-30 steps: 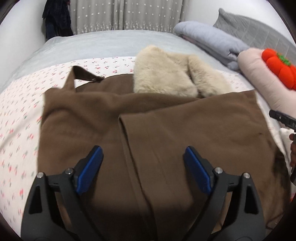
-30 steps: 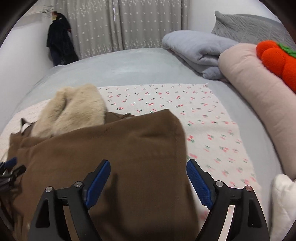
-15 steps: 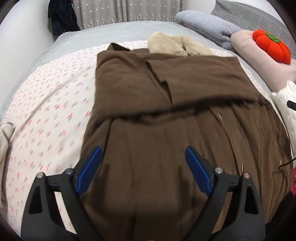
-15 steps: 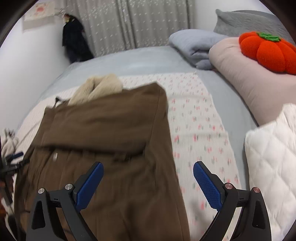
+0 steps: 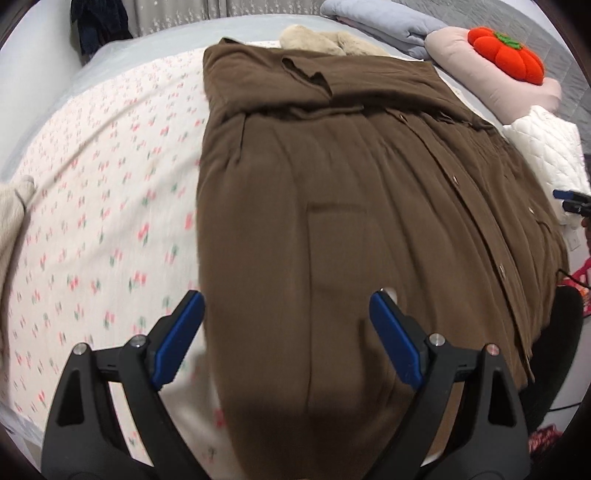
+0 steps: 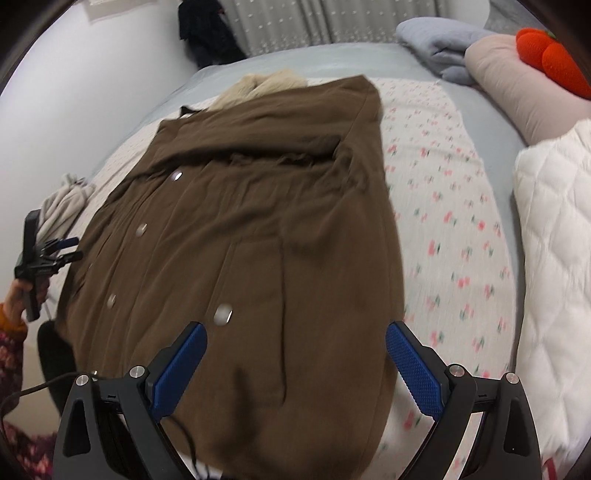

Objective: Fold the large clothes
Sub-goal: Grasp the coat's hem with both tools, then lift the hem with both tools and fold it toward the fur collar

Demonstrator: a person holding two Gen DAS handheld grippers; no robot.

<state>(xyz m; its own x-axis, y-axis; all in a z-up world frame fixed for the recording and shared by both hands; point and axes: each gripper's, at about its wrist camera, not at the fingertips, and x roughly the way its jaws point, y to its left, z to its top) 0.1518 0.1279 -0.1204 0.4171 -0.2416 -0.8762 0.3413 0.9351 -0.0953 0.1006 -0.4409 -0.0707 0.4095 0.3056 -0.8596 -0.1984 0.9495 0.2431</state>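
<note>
A large brown coat [image 5: 351, 206] with snap buttons lies lengthwise on the flowered bedspread [image 5: 96, 206], its sleeves folded across the chest and its beige fur collar [image 5: 325, 38] at the far end. It also shows in the right wrist view [image 6: 251, 229]. My left gripper [image 5: 286, 325] is open and empty above the coat's near left hem. My right gripper [image 6: 295, 354] is open and empty above the coat's near right hem. The other gripper shows at the left edge of the right wrist view [image 6: 55, 251].
A pink pillow [image 5: 491, 77] with an orange pumpkin plush [image 5: 506, 55] and a folded grey blanket [image 5: 380, 14] lie at the bed's head. A white quilted garment [image 6: 554, 258] lies right of the coat. A beige garment [image 5: 11, 210] lies at the left edge.
Both grippers have pulled back from the coat's folded upper part toward its hem, staying open. The whole length of the coat has come into view.
</note>
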